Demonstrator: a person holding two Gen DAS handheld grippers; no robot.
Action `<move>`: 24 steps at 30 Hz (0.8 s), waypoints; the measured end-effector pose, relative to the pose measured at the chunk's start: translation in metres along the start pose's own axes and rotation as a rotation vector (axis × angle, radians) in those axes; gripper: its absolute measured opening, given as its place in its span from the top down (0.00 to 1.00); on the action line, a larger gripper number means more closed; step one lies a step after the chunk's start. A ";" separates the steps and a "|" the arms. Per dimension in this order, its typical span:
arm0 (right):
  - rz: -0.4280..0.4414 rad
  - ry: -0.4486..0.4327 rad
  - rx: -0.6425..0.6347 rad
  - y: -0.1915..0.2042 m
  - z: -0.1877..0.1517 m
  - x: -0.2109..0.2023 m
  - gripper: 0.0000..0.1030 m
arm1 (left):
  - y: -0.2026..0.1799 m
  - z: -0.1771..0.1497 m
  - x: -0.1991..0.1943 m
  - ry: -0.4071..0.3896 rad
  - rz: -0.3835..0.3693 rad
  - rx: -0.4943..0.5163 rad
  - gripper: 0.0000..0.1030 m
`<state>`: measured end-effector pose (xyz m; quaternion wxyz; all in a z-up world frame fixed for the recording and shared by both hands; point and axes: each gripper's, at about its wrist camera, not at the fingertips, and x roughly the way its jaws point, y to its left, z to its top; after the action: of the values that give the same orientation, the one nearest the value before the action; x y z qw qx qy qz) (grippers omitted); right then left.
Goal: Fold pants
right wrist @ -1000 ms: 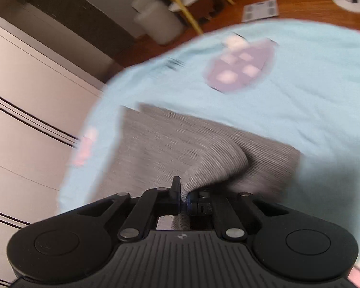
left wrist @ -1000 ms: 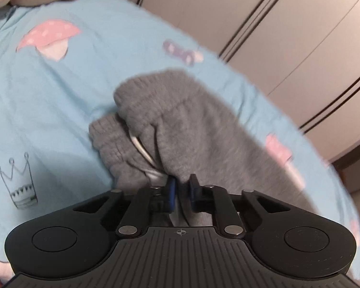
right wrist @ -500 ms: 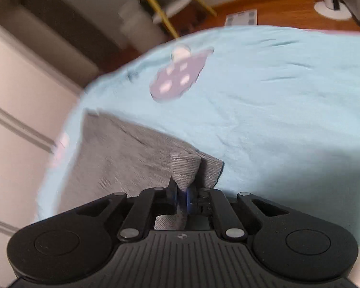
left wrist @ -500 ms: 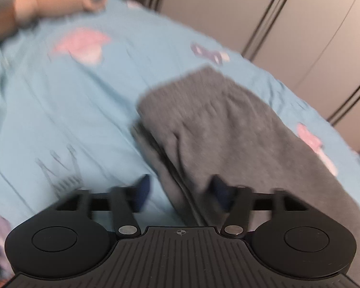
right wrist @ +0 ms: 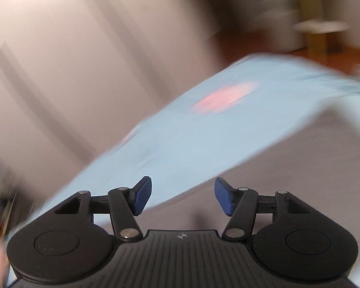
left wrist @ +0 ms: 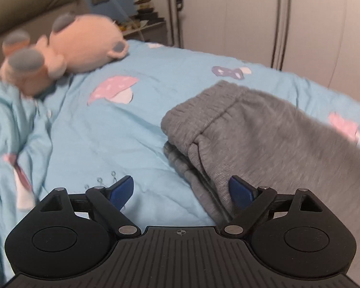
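Folded gray pants, right of frame, lie on the bed; left tool and right tool are opening, empty, releasing the fold.

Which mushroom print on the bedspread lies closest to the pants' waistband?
The purple mushroom, just beyond the grey pants; the big pink mushroom lies farther left.

my right wrist view is all motion smear. the pants run off my left view's right edge.
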<state>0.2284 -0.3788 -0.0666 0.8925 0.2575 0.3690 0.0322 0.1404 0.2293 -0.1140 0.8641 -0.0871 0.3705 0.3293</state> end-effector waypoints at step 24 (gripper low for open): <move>0.408 0.951 0.132 0.181 -0.047 0.270 0.01 | -0.015 -0.025 0.017 -0.058 0.020 0.122 0.04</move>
<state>0.4162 -0.1344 -0.1801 0.5837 0.3368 0.6771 0.2957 0.1444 0.2161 -0.1445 0.8749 -0.0211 0.3656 0.3170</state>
